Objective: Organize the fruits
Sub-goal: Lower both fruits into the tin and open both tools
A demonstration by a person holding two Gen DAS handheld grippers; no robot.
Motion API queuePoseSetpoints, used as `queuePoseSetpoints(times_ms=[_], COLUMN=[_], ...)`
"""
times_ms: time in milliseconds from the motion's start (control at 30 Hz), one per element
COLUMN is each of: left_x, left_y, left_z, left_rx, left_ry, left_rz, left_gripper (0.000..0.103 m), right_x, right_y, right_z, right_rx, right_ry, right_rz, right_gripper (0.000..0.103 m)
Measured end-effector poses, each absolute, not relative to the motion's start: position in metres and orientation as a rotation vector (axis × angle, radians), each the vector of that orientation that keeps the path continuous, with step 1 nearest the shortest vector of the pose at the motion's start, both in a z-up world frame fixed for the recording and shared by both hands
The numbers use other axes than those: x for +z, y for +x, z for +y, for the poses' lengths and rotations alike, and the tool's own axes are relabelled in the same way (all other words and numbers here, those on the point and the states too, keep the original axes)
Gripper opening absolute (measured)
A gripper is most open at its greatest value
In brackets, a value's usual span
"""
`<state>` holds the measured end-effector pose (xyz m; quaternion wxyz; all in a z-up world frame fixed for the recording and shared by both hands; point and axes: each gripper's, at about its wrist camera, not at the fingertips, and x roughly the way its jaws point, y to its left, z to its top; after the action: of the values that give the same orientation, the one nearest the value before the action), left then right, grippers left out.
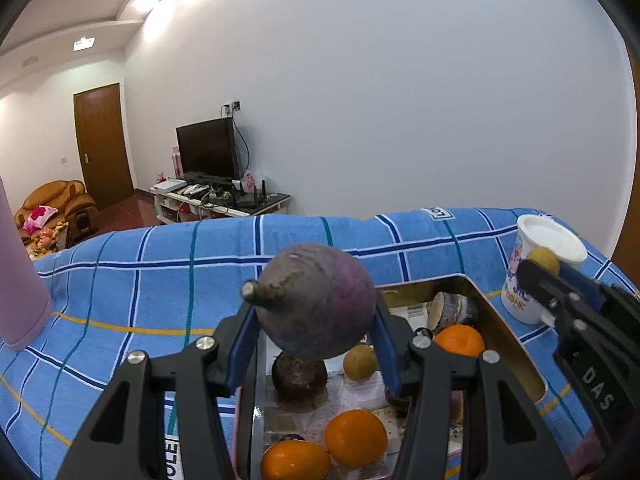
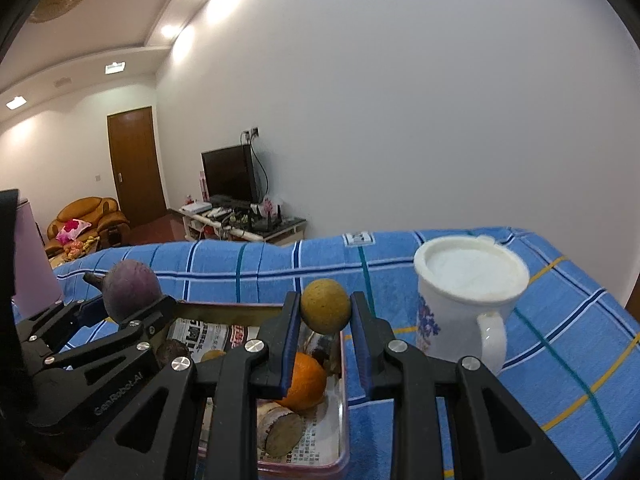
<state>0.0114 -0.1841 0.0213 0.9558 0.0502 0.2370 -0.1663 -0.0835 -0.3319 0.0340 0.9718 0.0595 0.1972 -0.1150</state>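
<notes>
Our left gripper [image 1: 316, 316] clamps a purple passion fruit [image 1: 320, 300] above the metal tin [image 1: 508, 332]. Our right gripper [image 2: 325, 312] pinches a small yellow-brown longan [image 2: 325, 311] over the tin's right edge, near the white mug [image 2: 460, 308].

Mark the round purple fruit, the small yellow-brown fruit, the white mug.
round purple fruit [image 1: 316, 300], left wrist view, front skin
small yellow-brown fruit [image 2: 325, 305], right wrist view, centre
white mug [image 2: 448, 320], right wrist view, side wall

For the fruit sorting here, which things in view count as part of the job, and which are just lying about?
Part of the job:
- round purple fruit, held in the left gripper
- small yellow-brown fruit, held in the right gripper
- oranges in the shallow tray

Lying about:
- white ceramic mug
- blue checked cloth
</notes>
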Motion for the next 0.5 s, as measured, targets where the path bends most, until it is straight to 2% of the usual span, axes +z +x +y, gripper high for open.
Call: queuePoseSetpoints(times_ms=[500], left_x=[0.017], left_y=[0.022], left_z=[-0.181], left_rx=[-0.348], left_ry=[0.118], left_rz=[0.523], left_gripper=[0.054], right_x=[0.025], right_y=[-0.046], right_z=[-0.311], right_rx=[-0.216], right_ry=[0.039], right_rz=[0.507], right_gripper=[0.027])
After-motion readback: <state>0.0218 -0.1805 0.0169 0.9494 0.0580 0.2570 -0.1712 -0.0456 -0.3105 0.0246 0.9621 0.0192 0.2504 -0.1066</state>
